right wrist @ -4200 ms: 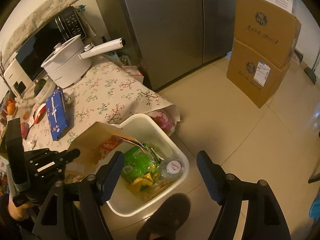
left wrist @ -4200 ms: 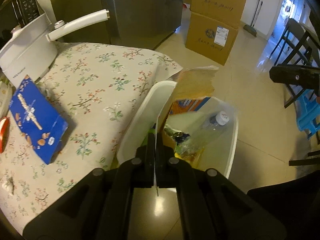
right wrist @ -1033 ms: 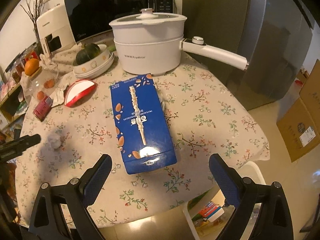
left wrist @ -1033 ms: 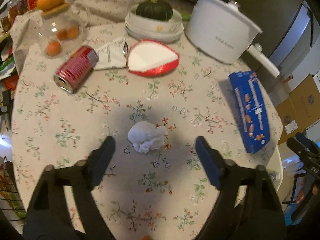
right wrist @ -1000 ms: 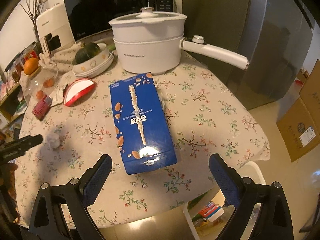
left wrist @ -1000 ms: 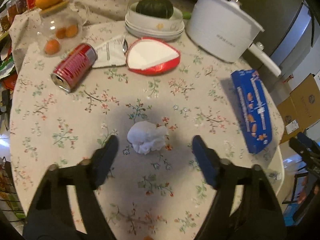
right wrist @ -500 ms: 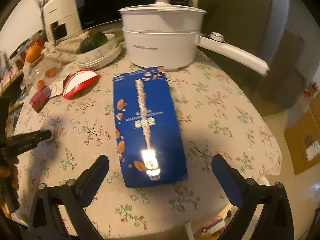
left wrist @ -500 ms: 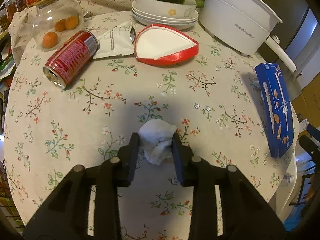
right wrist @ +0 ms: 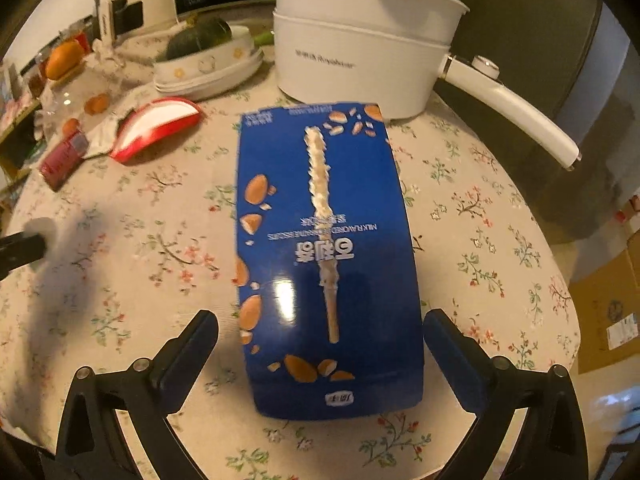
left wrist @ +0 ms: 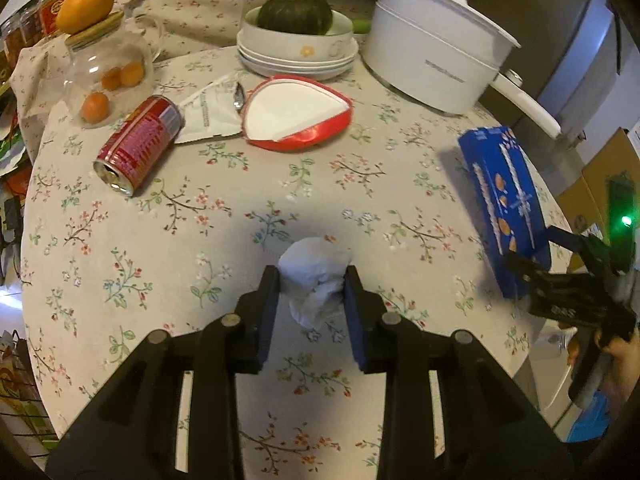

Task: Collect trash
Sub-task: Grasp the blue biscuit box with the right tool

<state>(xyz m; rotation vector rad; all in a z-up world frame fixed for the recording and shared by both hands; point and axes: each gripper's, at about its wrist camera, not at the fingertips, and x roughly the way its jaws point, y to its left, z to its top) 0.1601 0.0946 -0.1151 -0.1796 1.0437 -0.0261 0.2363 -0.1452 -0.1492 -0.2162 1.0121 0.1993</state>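
A crumpled white tissue [left wrist: 316, 260] lies on the flowered tablecloth [left wrist: 180, 240], and my left gripper [left wrist: 312, 280] is shut on it, one pad pressing each side. In the right wrist view that gripper [right wrist: 18, 250] shows at the far left edge with the tissue [right wrist: 40, 224]. A flat blue snack box [right wrist: 324, 240] lies lengthwise in front of my right gripper [right wrist: 320, 328]. That gripper is open, its fingers [right wrist: 200, 332] standing wide on either side of the box's near end without touching it. From the left wrist view the box [left wrist: 504, 200] is at the right, with the right gripper [left wrist: 560, 288] at its near end.
A red can [left wrist: 138, 144] lies on its side at the left, beside a torn white packet [left wrist: 208, 112] and a red-and-white container [left wrist: 296, 116]. Behind stand stacked bowls with a squash [left wrist: 296, 40], a white pot [left wrist: 432, 60] with a long handle, and a glass jar [left wrist: 108, 68].
My left gripper has closed its wide jaws onto the tissue. My right gripper has come down and nearer to the blue box, which now fills more of its view.
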